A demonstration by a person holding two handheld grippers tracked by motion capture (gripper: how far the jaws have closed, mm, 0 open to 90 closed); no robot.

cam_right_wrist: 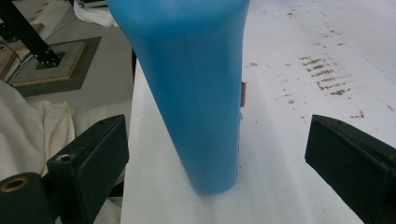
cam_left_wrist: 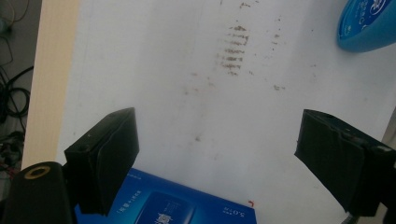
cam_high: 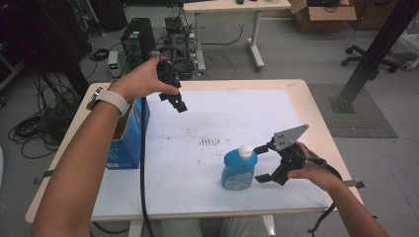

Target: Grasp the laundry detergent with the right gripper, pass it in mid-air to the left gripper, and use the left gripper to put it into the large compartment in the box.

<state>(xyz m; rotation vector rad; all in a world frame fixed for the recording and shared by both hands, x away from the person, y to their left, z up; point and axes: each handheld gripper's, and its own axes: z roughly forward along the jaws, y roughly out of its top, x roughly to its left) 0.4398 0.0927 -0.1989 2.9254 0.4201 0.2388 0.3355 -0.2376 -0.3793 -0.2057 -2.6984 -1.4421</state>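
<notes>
While no grip is yet made: blue bottle, white cap, upright near front edge of white table mat, long axis vertical.

Right gripper: held low at bottle's right side, jaws spread wide, one either side of bottle, neither touching. Confirmed in right gripper view: bottle standing between and just ahead of the two black jaws, clear gap on both sides. Nearer tool by far.

Left gripper: raised above rear left of mat, well apart from bottle, jaws parted and empty, pointing down at mat. Left gripper view: bottle at far upper right corner, blue box directly below.

Blue box: at left edge of mat, untouched.

Brown smudges: mid-mat, behind and left of bottle.

Judgement: bottle lies straight ahead of right gripper; likely next move a short push forward, then closing across the body, square to the upright axis. Risk: off-centre contact tipping bottle.
</notes>
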